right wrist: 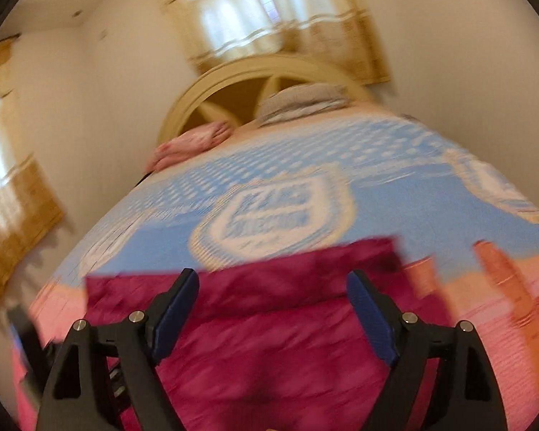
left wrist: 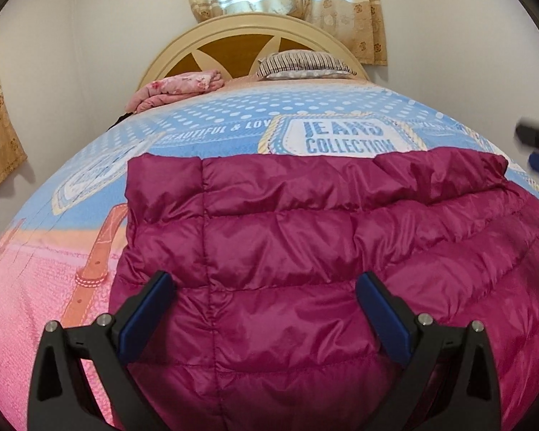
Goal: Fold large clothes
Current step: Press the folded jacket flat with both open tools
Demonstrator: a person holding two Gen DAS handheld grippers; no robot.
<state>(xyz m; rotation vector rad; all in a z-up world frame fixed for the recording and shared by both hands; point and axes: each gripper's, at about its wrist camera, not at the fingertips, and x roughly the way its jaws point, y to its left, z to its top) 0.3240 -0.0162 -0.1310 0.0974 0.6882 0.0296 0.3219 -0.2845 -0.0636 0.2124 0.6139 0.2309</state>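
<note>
Overhead, both hand-held grippers point(left wrist: 264, 289) point(right wrist: 273, 287) released; magenta jacket point(left wrist: 305, 251) on patterned bedspread point(left wrist: 215, 125), curtained bedroom.

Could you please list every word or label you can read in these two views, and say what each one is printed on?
"JEANS COLLECTION": on the badge print of the bedspread, just beyond the magenta jacket.
"BEAUTIFUL & LOV": on the blue band left of that badge, cut off at the badge's edge.
Smaller line beneath it: too small to read.
Right wrist view: the badge is too blurred to read.
Jacket: no text visible.
</note>
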